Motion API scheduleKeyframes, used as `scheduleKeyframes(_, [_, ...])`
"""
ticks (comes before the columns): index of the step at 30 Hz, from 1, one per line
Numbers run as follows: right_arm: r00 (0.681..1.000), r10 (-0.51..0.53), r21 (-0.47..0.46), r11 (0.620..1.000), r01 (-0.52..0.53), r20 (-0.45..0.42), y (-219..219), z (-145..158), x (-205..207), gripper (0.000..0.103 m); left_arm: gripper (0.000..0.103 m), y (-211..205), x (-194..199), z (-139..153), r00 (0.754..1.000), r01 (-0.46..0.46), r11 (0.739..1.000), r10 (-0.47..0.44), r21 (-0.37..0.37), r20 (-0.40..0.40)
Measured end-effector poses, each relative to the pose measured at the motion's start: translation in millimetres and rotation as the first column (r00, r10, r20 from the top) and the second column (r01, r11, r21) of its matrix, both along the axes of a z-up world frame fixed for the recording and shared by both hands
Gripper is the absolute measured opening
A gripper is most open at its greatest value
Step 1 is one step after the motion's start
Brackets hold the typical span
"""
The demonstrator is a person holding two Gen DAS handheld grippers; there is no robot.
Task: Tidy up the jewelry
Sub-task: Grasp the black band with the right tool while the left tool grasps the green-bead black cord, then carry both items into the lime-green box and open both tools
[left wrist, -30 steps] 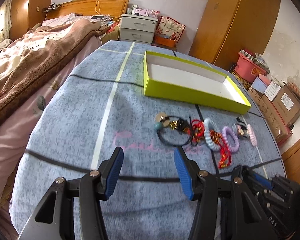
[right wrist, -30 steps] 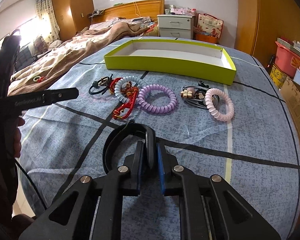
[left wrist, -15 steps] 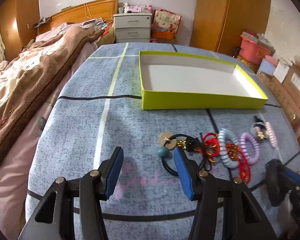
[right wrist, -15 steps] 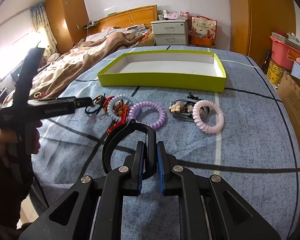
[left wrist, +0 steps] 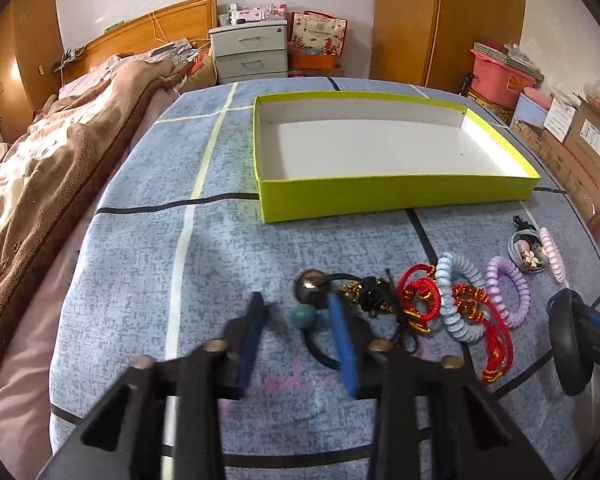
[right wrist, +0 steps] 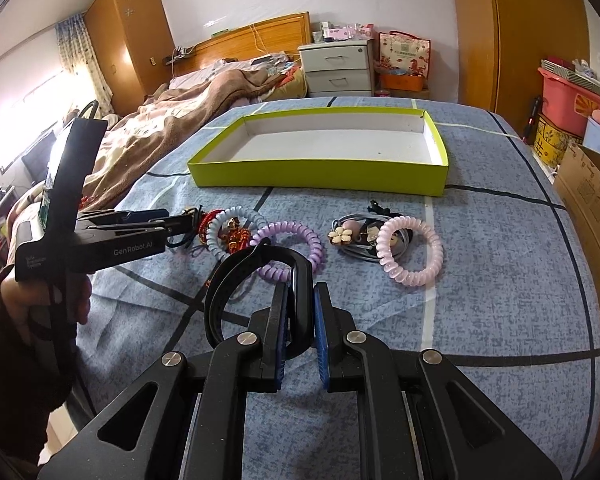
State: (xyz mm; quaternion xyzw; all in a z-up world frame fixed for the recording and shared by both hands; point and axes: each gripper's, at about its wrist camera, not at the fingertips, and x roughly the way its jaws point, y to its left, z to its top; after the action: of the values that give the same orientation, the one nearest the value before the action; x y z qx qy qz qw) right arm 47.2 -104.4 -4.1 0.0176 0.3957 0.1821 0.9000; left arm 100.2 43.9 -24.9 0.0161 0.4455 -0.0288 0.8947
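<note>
A lime-green box with a white inside stands empty on the blue bedspread. In front of it lies a row of jewelry: a black hair tie with a teal bead, red cord bracelets, a pale blue coil, a purple coil, a flower clip and a pink coil. My left gripper is open, its jaws on either side of the teal bead. My right gripper is shut on a black headband, held above the bedspread.
A bed with a brown blanket lies to the left. A grey drawer unit and a wooden wardrobe stand at the back. Pink bins and cardboard boxes stand on the right.
My left gripper has moved forward and down onto the black hair tie, and its jaws have narrowed somewhat. My right gripper keeps the headband and has shifted slightly.
</note>
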Motion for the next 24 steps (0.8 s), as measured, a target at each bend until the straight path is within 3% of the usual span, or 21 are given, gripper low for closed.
scheduleKeyframes(3, [1.000,-0.002,0.002,1.000,0.002,-0.003,-0.6,-0.1,2.0,0.013,0.014,-3.1,-0.1,0.6,1.000,0.015,1.000,-0.015,-0.001,-0.002])
scheduleKeyframes(13, [1.000,-0.018,0.007,1.000,0.018,-0.002,-3.5,0.6,4.5,0.013,0.014,1.2,-4.0,6.7,1.000,0.007,0.998,-0.006,-0.061,0.005])
scheduleKeyframes(24, [0.999,-0.037,0.015,0.999,0.037,0.028,-7.8,14.3,5.0,0.013,0.014,13.1,-13.0,36.9,0.997,0.004,0.993,0.005,-0.118,0.073])
